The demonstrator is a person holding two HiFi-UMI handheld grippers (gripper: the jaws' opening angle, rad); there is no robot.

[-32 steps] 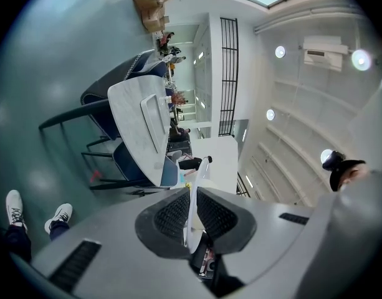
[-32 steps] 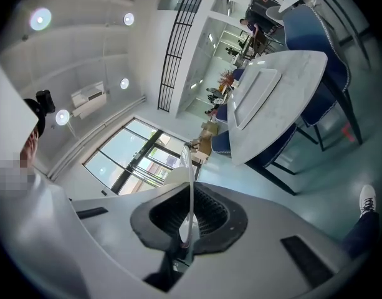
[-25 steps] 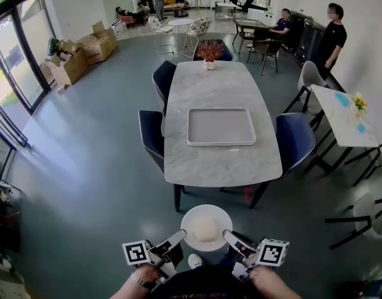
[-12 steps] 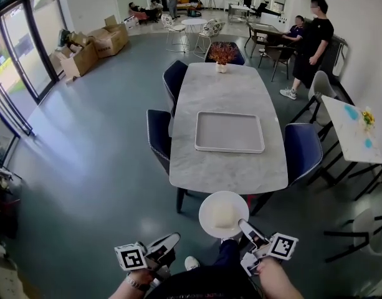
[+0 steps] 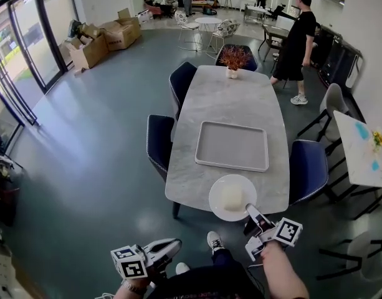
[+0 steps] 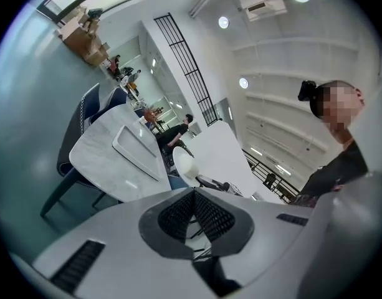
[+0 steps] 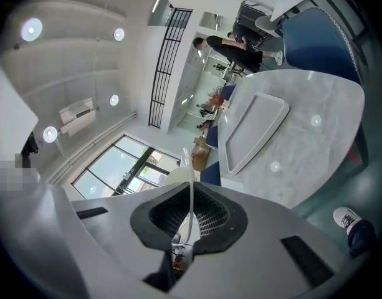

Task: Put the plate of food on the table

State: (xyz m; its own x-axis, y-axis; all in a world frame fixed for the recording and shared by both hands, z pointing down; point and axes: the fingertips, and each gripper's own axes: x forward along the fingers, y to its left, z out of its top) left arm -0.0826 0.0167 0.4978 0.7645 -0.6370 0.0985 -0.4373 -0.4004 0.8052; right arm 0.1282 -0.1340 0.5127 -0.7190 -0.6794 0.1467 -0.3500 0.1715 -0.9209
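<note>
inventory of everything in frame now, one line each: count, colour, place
table: 1, grey marble, centre
tray: 1, grey, on table's middle
flower pot: 1, white with reddish flowers, table's far end
chairs: 4, dark blue, around table
cardboard boxes: several, brown, far left
people: 1 in black beyond table, others far back
plate: 1, white, carrying pale food, at table's near edge
left gripper: 1, grey, shut, empty, low left
right gripper: 1, grey, shut on plate's rim

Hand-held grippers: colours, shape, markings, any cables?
The left hand-held gripper and right hand-held gripper match: pale grey plastic bodies, two tapered jaws lined with black ribbed pads. Each carries a white cube printed with black square markers. No cables visible.
</note>
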